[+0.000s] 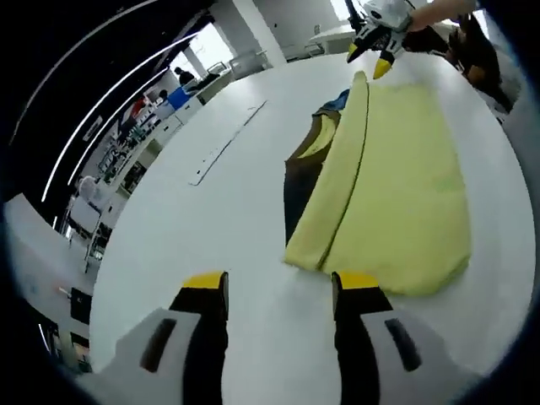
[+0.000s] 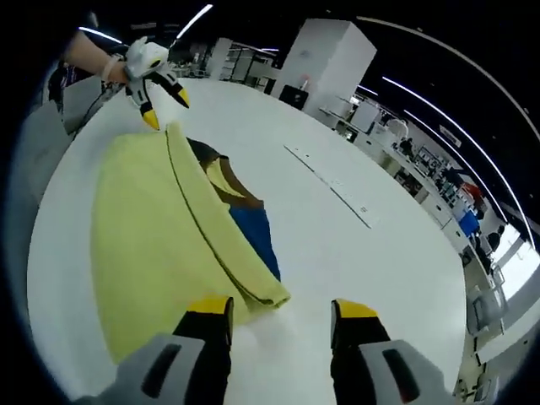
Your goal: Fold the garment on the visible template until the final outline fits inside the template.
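Clearly soft, light yellow garment (image 1: pixel 396 186) on white worktop (image 1: pixel 219 219); grab folded edge corners. Left tool (image 1: pixel 278 291) and right tool (image 2: pixel 278 310) both spread, empty.

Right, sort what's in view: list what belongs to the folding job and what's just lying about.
Belongs to the job:
- yellow garment, one side folded over
- dark template under it, blue part showing
- left gripper, open
- right gripper, open

Just lying about:
- white table
- line marks on the table
- desks and shelving behind
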